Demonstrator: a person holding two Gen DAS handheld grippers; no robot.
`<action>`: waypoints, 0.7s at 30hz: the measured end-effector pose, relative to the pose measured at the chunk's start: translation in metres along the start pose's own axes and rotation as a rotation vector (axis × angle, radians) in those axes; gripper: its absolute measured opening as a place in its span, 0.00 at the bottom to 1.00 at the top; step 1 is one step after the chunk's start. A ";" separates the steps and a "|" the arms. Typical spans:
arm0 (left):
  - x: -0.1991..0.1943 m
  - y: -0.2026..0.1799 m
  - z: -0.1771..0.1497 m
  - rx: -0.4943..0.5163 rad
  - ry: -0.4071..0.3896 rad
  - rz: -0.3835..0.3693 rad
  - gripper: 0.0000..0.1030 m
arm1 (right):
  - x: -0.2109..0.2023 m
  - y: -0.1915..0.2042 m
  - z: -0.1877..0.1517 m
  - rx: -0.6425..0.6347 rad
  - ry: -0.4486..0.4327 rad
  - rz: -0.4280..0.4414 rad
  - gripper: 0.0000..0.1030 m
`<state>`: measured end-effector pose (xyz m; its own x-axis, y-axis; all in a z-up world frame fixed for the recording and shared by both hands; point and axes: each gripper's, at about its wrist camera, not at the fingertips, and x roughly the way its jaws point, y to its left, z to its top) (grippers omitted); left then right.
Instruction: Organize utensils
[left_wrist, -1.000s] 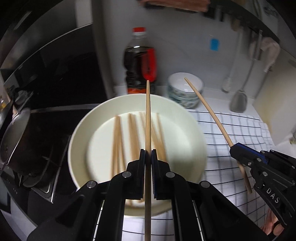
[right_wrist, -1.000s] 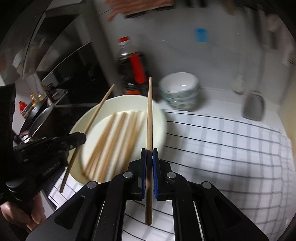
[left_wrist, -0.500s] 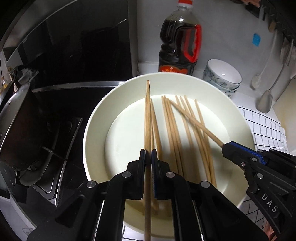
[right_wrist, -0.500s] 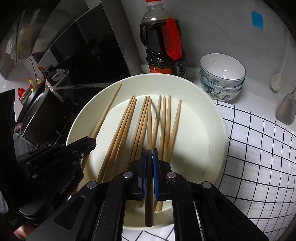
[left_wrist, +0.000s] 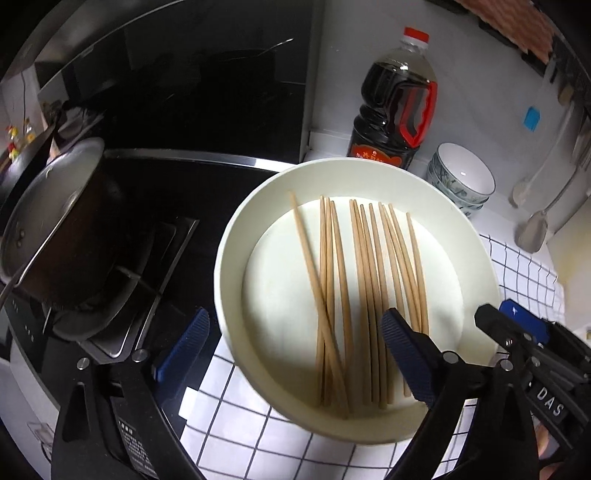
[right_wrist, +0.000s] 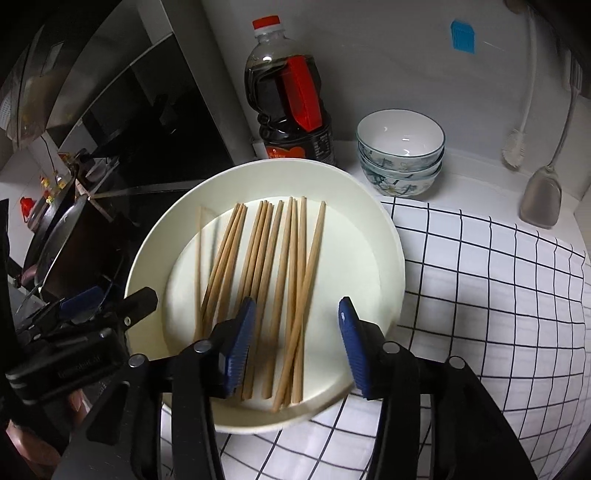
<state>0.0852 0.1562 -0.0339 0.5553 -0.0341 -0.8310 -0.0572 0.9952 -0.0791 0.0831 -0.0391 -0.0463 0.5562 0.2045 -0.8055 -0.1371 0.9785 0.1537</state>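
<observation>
Chopsticks (left_wrist: 369, 295) lie loose in the cream plate (left_wrist: 236, 229), which sits on the checked cloth (right_wrist: 480, 277) at the tabletop's stove-side edge. I see my left tool (left_wrist: 291, 347) opening, its pads wide apart, nothing between them. My right tool (right_wrist: 295, 347) is opening too, clear of the chopsticks below it.
</observation>
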 end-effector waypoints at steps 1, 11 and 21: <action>-0.003 0.001 -0.001 -0.004 -0.003 0.002 0.90 | -0.002 0.001 -0.001 -0.004 -0.002 -0.001 0.46; -0.022 -0.008 -0.007 0.028 -0.015 0.035 0.92 | -0.023 0.007 -0.010 -0.030 -0.019 -0.007 0.54; -0.039 -0.012 -0.015 0.031 -0.038 0.044 0.92 | -0.035 0.005 -0.019 -0.029 -0.021 -0.017 0.58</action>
<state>0.0521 0.1439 -0.0083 0.5840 0.0129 -0.8116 -0.0566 0.9981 -0.0248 0.0476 -0.0420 -0.0277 0.5760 0.1887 -0.7954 -0.1512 0.9808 0.1232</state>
